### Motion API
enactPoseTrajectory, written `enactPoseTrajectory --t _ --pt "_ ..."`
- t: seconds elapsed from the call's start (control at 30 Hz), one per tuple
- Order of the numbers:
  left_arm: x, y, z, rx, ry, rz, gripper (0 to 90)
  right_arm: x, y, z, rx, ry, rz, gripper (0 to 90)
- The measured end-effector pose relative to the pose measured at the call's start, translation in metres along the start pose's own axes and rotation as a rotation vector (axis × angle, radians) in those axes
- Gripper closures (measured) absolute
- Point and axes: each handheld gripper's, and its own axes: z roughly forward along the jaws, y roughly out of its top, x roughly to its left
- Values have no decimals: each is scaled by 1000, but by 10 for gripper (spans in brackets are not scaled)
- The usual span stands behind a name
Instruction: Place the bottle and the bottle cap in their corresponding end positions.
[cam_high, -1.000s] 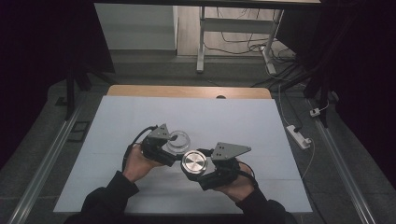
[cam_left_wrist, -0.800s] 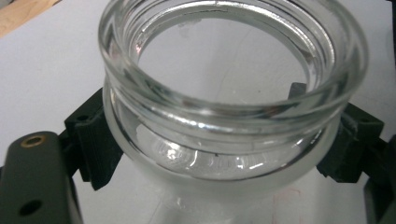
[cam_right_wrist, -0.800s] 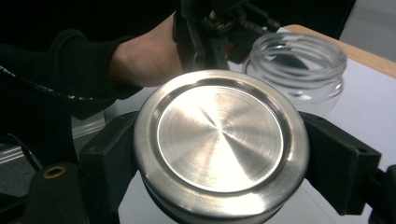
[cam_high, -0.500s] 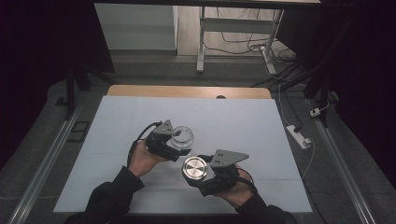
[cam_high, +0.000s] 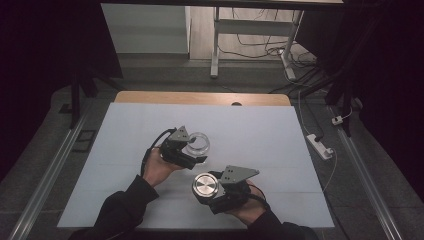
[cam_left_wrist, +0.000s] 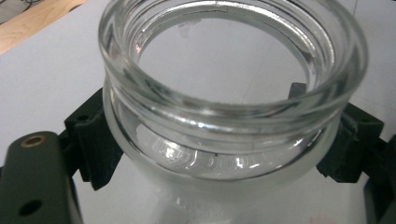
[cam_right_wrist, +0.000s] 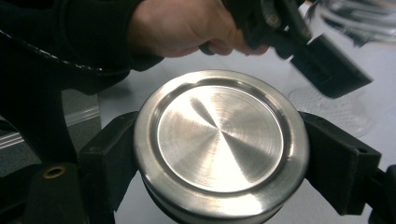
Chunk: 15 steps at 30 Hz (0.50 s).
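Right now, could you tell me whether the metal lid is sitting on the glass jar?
No, the metal lid is clamped in the right gripper, apart from the open-mouthed glass jar in the left gripper.

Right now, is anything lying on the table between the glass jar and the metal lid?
No. In the high view, bare white table separates the glass jar from the metal lid.

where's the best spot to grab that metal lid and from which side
Grip the metal lid by its straight round rim, one jaw on each opposite side, coming in level with its flat face. The right gripper holds it that way now: the disc is too wide and shallow to pinch by its face.
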Motion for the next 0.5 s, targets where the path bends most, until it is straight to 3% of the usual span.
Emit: enactPoseTrajectory --t 0.5 --pt "8 -2 17 6 15 -8 159 0 -17 26 37 15 -4 182"
